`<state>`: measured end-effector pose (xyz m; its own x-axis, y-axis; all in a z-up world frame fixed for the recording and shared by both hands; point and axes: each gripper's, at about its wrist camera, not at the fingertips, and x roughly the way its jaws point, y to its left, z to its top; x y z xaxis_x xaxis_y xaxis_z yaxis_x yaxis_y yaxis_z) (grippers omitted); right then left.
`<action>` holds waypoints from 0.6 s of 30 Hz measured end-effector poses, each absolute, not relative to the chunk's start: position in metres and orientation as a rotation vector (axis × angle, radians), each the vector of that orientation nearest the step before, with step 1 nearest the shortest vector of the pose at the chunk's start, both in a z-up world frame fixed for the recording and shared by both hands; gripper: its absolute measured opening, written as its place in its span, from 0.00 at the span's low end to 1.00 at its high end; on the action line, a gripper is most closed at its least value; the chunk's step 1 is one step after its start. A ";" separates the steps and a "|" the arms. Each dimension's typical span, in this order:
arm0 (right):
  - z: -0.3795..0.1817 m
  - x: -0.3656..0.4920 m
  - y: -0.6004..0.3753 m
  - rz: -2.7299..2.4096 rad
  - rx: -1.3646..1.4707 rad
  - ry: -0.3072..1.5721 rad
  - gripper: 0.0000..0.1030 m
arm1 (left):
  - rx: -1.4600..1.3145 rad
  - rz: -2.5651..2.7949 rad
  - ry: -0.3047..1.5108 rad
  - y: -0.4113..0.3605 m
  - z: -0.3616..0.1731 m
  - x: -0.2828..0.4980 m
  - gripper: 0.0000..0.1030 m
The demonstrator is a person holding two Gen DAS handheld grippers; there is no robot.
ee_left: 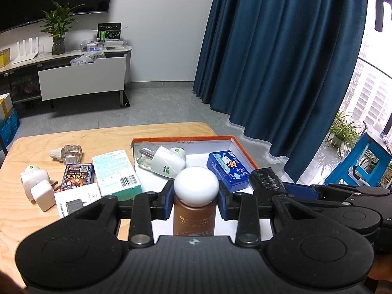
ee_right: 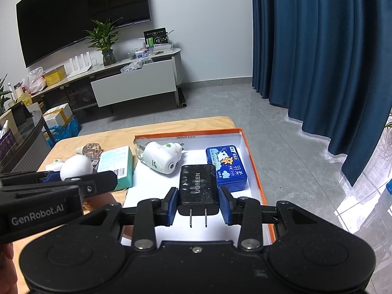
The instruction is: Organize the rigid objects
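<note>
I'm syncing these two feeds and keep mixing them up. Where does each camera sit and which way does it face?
Left wrist: on the left gripper, angled down over the wooden table; its jaws clamp a brown bottle, and the right gripper shows.
Right wrist: on the right gripper, angled down into the orange-rimmed box; its jaws clamp a black charger, and the left gripper shows.
Shared: box, blue tin, white plug-in device.

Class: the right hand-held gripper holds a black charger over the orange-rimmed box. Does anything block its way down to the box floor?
Nothing visible does. The black charger, clamped in the right hand-held gripper, hangs over bare white floor of the orange-rimmed box. The blue tin lies beyond to the right, the white plug-in device beyond to the left.
</note>
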<state>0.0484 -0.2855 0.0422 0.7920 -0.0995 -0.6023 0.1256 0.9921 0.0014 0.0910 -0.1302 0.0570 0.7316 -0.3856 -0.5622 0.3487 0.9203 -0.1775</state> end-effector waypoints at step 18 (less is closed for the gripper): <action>0.042 0.048 -0.285 -0.120 0.042 0.648 0.43 | -0.062 -0.405 0.633 -0.131 0.056 0.091 0.35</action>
<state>0.0484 -0.2850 0.0418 0.7908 -0.0983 -0.6041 0.1246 0.9922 0.0017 0.0907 -0.1313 0.0562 0.7308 -0.3867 -0.5624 0.3492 0.9198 -0.1788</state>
